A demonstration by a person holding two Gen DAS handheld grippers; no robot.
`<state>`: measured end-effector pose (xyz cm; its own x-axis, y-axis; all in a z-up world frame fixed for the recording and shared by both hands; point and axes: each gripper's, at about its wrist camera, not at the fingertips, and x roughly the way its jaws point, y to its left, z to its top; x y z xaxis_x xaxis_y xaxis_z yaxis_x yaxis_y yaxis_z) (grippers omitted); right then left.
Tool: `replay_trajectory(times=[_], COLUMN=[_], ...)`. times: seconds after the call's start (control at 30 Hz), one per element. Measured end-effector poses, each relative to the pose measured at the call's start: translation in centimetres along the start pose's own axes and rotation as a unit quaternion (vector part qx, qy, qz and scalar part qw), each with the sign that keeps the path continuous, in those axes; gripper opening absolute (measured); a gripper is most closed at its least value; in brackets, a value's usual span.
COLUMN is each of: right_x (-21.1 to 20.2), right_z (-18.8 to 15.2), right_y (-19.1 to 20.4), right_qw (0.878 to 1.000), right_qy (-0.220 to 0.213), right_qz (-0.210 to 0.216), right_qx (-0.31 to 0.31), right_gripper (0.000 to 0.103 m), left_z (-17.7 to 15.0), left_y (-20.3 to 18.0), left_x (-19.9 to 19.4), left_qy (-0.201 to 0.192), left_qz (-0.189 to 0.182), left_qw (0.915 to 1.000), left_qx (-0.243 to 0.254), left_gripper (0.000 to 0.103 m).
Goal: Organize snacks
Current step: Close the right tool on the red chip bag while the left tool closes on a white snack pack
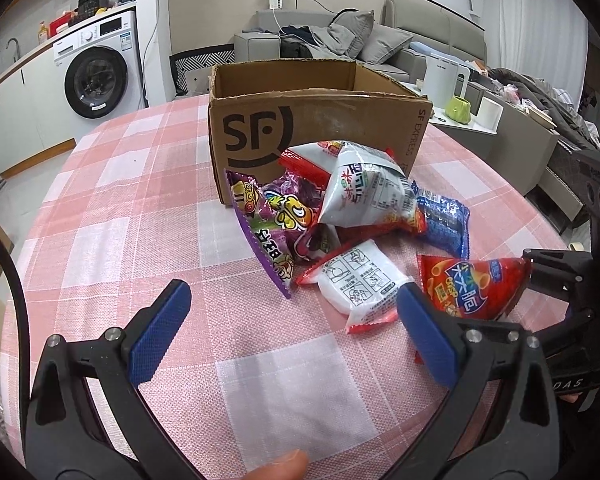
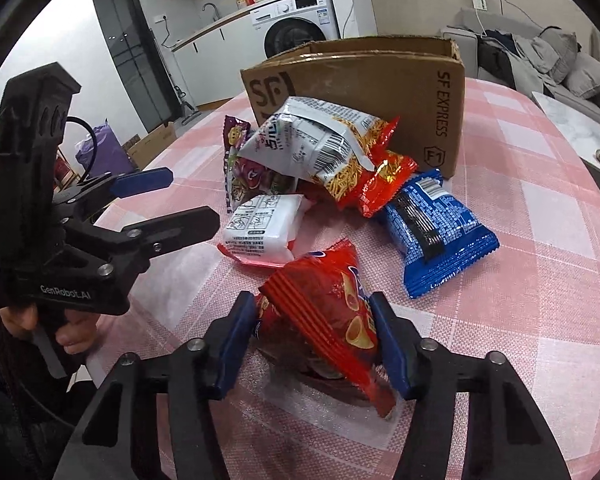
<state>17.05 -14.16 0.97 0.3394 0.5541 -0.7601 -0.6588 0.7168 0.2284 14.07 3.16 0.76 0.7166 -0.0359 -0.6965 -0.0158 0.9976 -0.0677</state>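
Observation:
My right gripper [image 2: 311,302] is shut on a red crisp bag [image 2: 324,312], its blue pads pressing both sides of the bag just above the cloth. In the left wrist view that red bag [image 1: 472,288] sits at the right. My left gripper [image 1: 294,292] is open with nothing between its fingers, near the front of the snack pile; it also shows as the left gripper [image 2: 192,196]. The pile holds a white packet [image 1: 356,280], a purple bag [image 1: 268,236], a white-and-red noodle snack bag [image 1: 368,196] and a blue packet [image 1: 444,220]. Behind the pile stands an open cardboard box [image 1: 320,120].
Everything rests on a round table with a pink plaid cloth [image 1: 140,200]. A washing machine [image 1: 100,76] stands far left and a grey sofa [image 1: 340,36] behind. A side table with a white kettle [image 1: 444,80] is beyond the table's right edge.

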Motion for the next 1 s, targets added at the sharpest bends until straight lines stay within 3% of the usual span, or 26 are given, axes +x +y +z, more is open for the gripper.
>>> replay_trajectory(times=[0.1, 0.6, 0.87, 0.93, 1.0], right_x=[-0.7, -5.9, -6.3, -6.4, -6.4], right_z=[0.2, 0.9, 1.1, 1.0, 1.0], right_y=[-0.1, -1.9, -3.3, -3.6, -3.7], right_qw=[1.0, 0.992, 0.989, 0.989, 0.989], right_qy=[-0.016, -0.117, -0.127, -0.128, -0.128], right_qz=[0.001, -0.012, -0.028, -0.03, -0.028], right_qx=[0.003, 0.035, 0.066, 0.07, 0.072], right_gripper=[0.043, 0.042, 0.042, 0.042, 0.042], left_z=[-0.1, -0.2, -0.5, -0.4, -0.4], left_y=[0.1, -1.1, -3.1, -3.8, -4.3], left_x=[0.0, 0.7, 1.4, 1.3, 1.3], left_qy=[0.0, 0.014, 0.02, 0.017, 0.019], left_qz=[0.001, -0.022, -0.03, -0.037, -0.04], left_qw=[1.0, 0.9996, 0.9993, 0.9989, 0.9986], left_qx=[-0.005, -0.008, 0.014, 0.023, 0.029], left_gripper=[0.102, 0.102, 0.102, 0.1, 0.086])
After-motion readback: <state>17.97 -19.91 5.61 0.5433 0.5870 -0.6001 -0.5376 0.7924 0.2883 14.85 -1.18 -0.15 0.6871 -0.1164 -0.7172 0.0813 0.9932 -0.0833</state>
